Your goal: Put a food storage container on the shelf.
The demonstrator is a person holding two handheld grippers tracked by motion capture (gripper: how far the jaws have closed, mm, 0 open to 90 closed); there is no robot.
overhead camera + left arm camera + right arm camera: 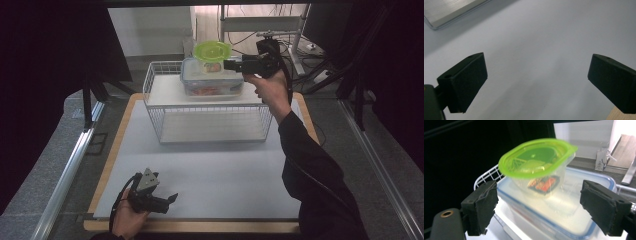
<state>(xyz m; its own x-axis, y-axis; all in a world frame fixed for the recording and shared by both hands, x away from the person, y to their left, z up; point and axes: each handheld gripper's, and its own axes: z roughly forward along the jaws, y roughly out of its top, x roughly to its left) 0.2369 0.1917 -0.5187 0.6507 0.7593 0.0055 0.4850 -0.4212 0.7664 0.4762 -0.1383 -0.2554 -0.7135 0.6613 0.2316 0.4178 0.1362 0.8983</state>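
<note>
The right tool (pixel 231 64), at upper centre of the high view, stands released just beside the green-lidded tub (pixel 212 56), which sits on the clear lidded box (pixel 212 78) atop the wire shelf (pixel 209 102). Placing looks done; next comes a clean retreat. The left tool (pixel 169 199) gapes empty over the surface (pixel 225 175), lower left.

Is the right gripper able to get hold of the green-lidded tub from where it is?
Probably yes. The right gripper is open and faces the green-lidded tub, which sits on top of the blue-rimmed box on the wire rack, with nothing between them.
</note>
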